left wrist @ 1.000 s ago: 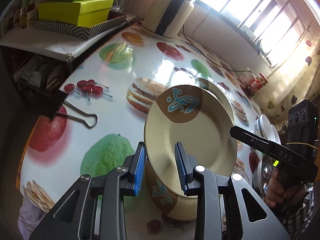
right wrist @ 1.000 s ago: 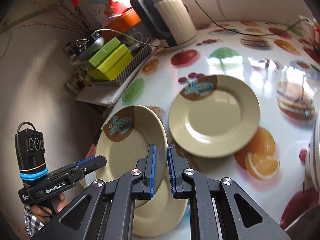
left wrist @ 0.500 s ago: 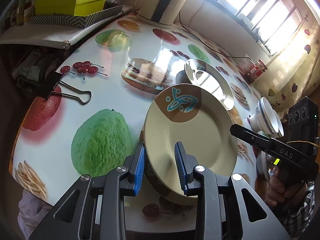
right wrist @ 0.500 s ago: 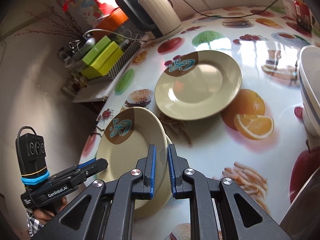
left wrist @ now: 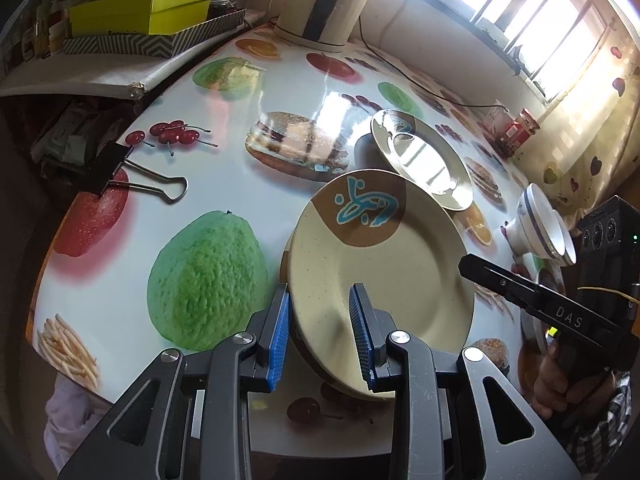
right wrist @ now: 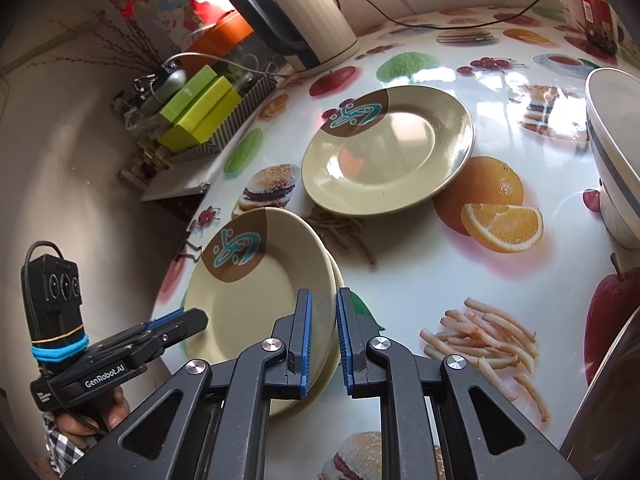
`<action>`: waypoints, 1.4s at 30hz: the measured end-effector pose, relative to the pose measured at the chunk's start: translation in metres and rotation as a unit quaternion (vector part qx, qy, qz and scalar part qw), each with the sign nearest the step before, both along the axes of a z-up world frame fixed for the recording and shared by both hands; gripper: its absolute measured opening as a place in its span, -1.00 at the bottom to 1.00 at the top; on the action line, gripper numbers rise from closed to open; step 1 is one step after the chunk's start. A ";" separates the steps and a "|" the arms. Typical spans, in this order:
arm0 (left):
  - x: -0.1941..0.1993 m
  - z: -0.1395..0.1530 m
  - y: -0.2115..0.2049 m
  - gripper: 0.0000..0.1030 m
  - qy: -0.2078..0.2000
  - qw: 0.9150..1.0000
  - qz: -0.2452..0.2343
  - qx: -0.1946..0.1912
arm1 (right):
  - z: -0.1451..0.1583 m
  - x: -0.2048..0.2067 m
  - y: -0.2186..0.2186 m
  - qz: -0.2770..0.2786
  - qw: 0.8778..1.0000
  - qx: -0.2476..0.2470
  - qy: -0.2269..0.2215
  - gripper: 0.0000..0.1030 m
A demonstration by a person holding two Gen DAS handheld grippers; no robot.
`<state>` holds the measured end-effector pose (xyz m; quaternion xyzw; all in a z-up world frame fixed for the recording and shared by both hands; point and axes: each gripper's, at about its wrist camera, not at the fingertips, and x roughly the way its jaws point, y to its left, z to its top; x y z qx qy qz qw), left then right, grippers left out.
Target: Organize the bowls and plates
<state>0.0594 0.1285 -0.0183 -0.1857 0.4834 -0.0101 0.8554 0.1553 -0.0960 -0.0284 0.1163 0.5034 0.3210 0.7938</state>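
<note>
Two stacked beige plates with a brown patch and blue mark (left wrist: 384, 272) (right wrist: 260, 292) are held between both grippers above the table's near edge. My left gripper (left wrist: 322, 332) is shut on their near rim. My right gripper (right wrist: 322, 336) is shut on the opposite rim; it shows in the left wrist view (left wrist: 472, 266). A third matching plate (left wrist: 420, 160) (right wrist: 388, 152) lies flat on the table farther in. A white bowl with a blue stripe (left wrist: 540, 228) (right wrist: 616, 152) sits to the right.
The table (left wrist: 224, 184) has a glossy fruit-and-food print cloth. A black binder clip (left wrist: 120, 172) lies at its left edge. A kettle (right wrist: 304, 20) stands at the back. Green boxes (left wrist: 140, 8) are stacked on a side shelf. A red jar (left wrist: 520, 128) stands near the window.
Both grippers and the held plates have moved toward the flat plate and the bowl, which now appear closer. The right jaws look slightly wider apart.
</note>
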 end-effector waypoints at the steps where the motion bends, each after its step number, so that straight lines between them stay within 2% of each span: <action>1: 0.000 0.000 -0.001 -0.40 0.001 1.000 -0.002 0.004 | 0.000 -0.001 0.000 0.001 1.000 -0.001 -0.001 -0.74; 16: 0.001 0.000 -0.006 -0.40 0.010 0.999 -0.002 0.032 | -0.004 -0.005 0.003 -0.003 1.000 -0.012 -0.006 -0.71; 32: 0.002 -0.001 -0.004 -0.38 0.015 0.999 0.002 0.034 | -0.004 -0.005 0.003 -0.002 1.000 -0.012 -0.007 -0.70; 40: 0.006 0.004 -0.005 -0.37 0.010 0.999 0.000 0.041 | -0.001 -0.003 0.003 -0.003 1.000 -0.014 -0.014 -0.61; 42: 0.008 0.009 -0.005 -0.35 0.003 0.999 0.000 0.038 | 0.003 -0.003 0.002 -0.006 1.000 -0.018 -0.021 -0.45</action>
